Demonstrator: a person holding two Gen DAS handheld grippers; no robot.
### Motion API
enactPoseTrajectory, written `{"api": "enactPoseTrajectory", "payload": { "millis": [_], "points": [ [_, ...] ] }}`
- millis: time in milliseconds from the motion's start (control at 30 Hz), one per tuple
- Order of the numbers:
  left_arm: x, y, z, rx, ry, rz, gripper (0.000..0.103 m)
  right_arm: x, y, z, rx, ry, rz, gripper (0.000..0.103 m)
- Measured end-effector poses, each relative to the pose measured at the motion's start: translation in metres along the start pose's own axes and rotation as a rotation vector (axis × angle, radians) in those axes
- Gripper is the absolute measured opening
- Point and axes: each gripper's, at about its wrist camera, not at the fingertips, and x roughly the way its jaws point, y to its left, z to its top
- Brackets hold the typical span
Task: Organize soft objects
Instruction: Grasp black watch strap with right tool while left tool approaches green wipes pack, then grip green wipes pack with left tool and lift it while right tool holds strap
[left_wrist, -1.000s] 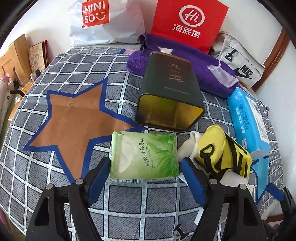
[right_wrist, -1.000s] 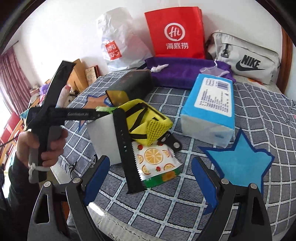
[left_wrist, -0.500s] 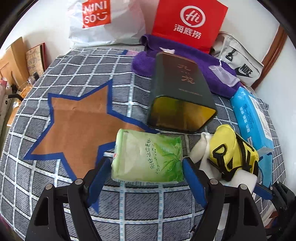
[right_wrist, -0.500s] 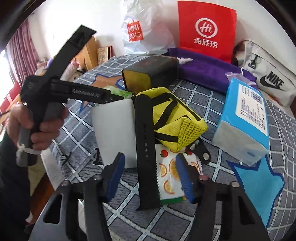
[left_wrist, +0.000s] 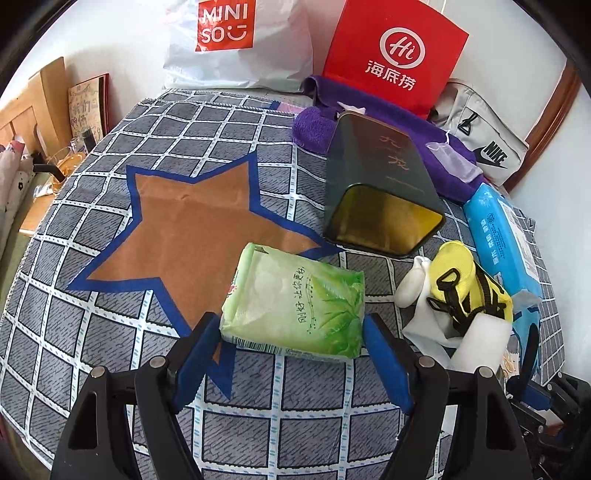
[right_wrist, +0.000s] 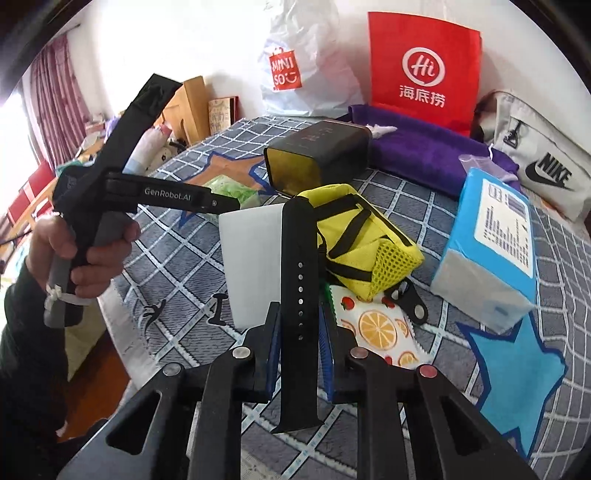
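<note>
A green tissue pack (left_wrist: 295, 306) sits tilted between the blue pads of my left gripper (left_wrist: 293, 354), which is shut on it, just over the lower tip of the brown star patch (left_wrist: 199, 236). My right gripper (right_wrist: 300, 343) points down at a black holed strap (right_wrist: 299, 280). Its jaws are closing and the pads meet the strap's two edges. The strap's far end leans on a yellow mesh pouch (right_wrist: 362, 243). A white foam block (right_wrist: 251, 266) stands just left of the strap. A person's hand (right_wrist: 85, 251) holds the left gripper's handle.
On the checked bed cover lie a dark tin (left_wrist: 380, 199) on its side, a blue tissue pack (right_wrist: 491, 258), an orange-print sachet (right_wrist: 376, 328) and a purple towel (right_wrist: 424, 147). A red bag (right_wrist: 424, 66), white bag (left_wrist: 236, 44) and Nike pouch (right_wrist: 546, 166) line the wall. The bed edge (right_wrist: 122, 325) is at left.
My right gripper's jaws went from wide apart to narrow around the black strap. My left gripper carried the green pack leftward over the star's edge.
</note>
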Motion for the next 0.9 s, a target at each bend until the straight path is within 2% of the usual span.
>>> {"api": "enactPoseTrajectory", "payload": {
  "millis": [200,300,333,500,633,700,800,867,900],
  "points": [
    [-0.008,-0.003,-0.006,0.000,-0.016,0.003,0.072,-0.019,-0.005,-0.005,0.031,-0.034,-0.013,0.019],
    [-0.010,-0.003,-0.010,-0.006,-0.017,0.008,0.061,-0.029,-0.010,-0.011,0.053,-0.051,-0.032,0.019],
    [-0.011,-0.003,-0.011,-0.009,-0.017,0.007,0.060,-0.033,-0.013,-0.013,0.062,-0.057,-0.040,0.019],
    [-0.012,-0.004,-0.015,-0.025,-0.004,-0.001,0.061,-0.049,-0.031,-0.027,0.114,-0.067,-0.091,0.019],
    [-0.004,-0.011,-0.016,-0.005,0.032,0.012,0.080,-0.061,-0.052,-0.039,0.167,-0.077,-0.133,0.019],
    [0.005,-0.019,-0.018,0.022,0.059,0.047,0.080,-0.065,-0.062,-0.044,0.190,-0.080,-0.155,0.019],
    [0.008,-0.028,-0.020,0.055,0.028,0.109,0.080,-0.068,-0.076,-0.051,0.221,-0.077,-0.186,0.019],
    [0.007,-0.029,-0.021,0.049,0.010,0.113,0.079,-0.066,-0.082,-0.054,0.236,-0.063,-0.202,0.019],
    [0.007,-0.029,-0.020,0.043,0.007,0.113,0.073,-0.064,-0.085,-0.056,0.247,-0.055,-0.207,0.019]
  ]
}}
